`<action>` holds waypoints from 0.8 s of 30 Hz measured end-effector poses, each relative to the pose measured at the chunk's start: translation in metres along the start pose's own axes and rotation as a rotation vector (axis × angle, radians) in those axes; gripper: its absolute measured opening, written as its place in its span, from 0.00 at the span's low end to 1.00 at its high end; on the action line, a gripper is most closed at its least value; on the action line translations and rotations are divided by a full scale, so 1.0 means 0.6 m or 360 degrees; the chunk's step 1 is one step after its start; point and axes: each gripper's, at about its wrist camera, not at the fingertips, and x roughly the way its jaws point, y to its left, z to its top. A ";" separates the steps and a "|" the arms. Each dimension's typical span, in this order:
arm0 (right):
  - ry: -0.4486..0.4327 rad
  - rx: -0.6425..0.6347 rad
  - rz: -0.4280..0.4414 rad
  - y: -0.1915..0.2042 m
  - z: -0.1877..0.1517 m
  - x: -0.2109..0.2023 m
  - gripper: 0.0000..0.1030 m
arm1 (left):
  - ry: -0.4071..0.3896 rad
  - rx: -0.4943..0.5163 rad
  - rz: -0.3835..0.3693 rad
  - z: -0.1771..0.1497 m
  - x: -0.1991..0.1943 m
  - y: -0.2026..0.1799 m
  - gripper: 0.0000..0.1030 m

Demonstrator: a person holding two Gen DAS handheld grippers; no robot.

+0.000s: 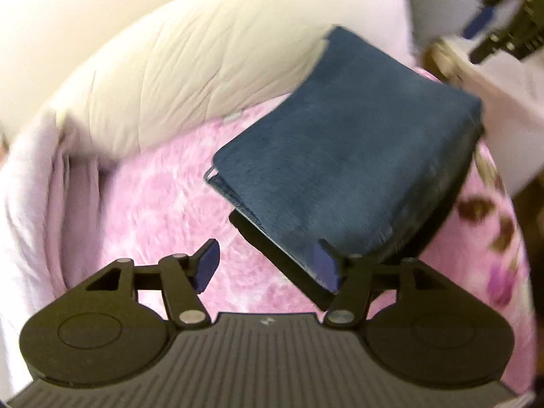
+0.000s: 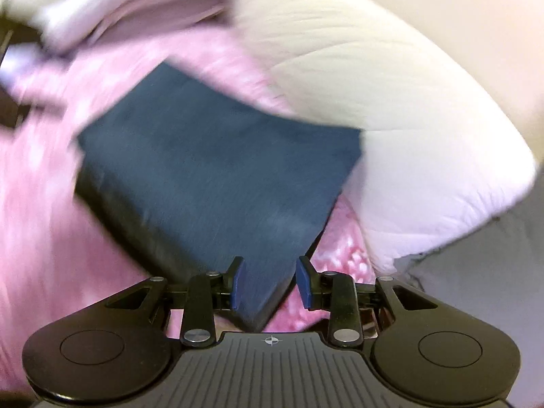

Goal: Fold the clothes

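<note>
Close in, the left hand-held gripper (image 1: 268, 265) has its jaws spread, one pad overlapping the near edge of the folded blue cloth (image 1: 340, 156) but nothing pinched. The right hand-held gripper (image 2: 270, 284) is also released: the cloth's corner sits in the gap, yet the pads stand clear of it. The cloth lies as a neat, thick rectangle on the pink blanket (image 1: 153, 204), its far edge against the white duvet (image 1: 176, 78). This piece looks finished and let go. The next move, I'd guess, calls for fetching another garment from the pale pile (image 2: 112, 3) beyond.
</note>
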 end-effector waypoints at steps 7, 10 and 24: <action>-0.0048 0.0289 -0.0017 -0.063 0.104 0.067 0.53 | 0.0167 -0.0349 -0.0011 0.064 0.070 0.055 0.57; -0.0112 0.0336 0.0099 -0.100 0.134 0.105 0.54 | 0.0145 -0.0512 -0.0015 0.085 0.094 0.080 0.66; -0.0085 0.0275 0.0296 -0.156 0.185 0.249 0.54 | 0.0382 -0.0563 -0.0145 0.122 0.215 0.084 0.70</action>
